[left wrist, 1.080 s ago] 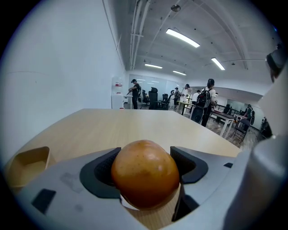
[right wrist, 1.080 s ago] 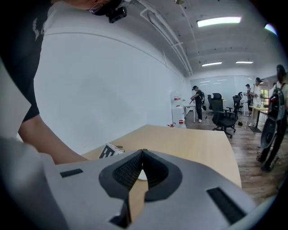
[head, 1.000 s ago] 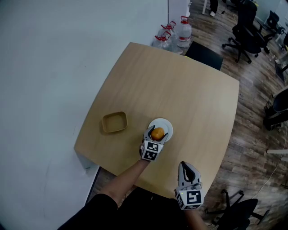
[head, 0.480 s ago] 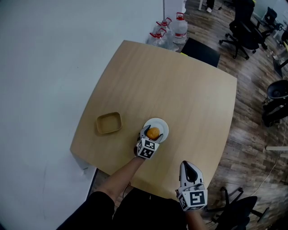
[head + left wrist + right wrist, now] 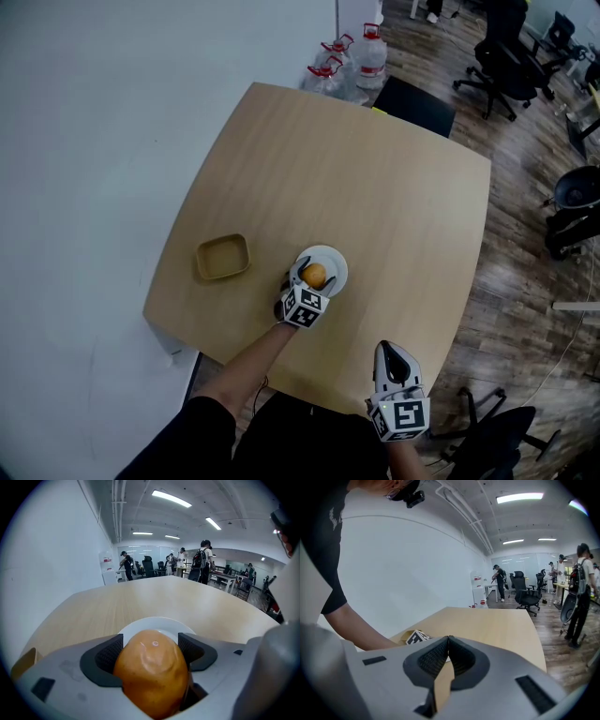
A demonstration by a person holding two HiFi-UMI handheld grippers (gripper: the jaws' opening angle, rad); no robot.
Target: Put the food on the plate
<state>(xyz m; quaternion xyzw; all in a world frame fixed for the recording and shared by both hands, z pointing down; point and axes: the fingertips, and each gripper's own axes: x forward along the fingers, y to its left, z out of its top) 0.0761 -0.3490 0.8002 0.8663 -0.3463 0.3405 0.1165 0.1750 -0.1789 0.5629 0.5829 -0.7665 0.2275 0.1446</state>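
Note:
An orange, rounded piece of food (image 5: pixel 315 275) (image 5: pixel 152 670) sits between the jaws of my left gripper (image 5: pixel 312 273) (image 5: pixel 151 652), which is shut on it. It hangs over the near part of a small white plate (image 5: pixel 331 262) (image 5: pixel 154 623) on the wooden table (image 5: pixel 375 178). I cannot tell whether the food touches the plate. My right gripper (image 5: pixel 395 361) (image 5: pixel 448 657) is shut with nothing in it, at the table's near edge, well to the right of the plate.
A shallow tan square dish (image 5: pixel 222 257) lies left of the plate. Water jugs (image 5: pixel 371 54) stand on the floor behind the table's far corner. A black chair (image 5: pixel 418 105) is pushed up at the far side, and office chairs (image 5: pixel 511 52) stand further right.
The view has shifted slightly. My left gripper still holds the food over the plate, and the right gripper stays at the near edge.

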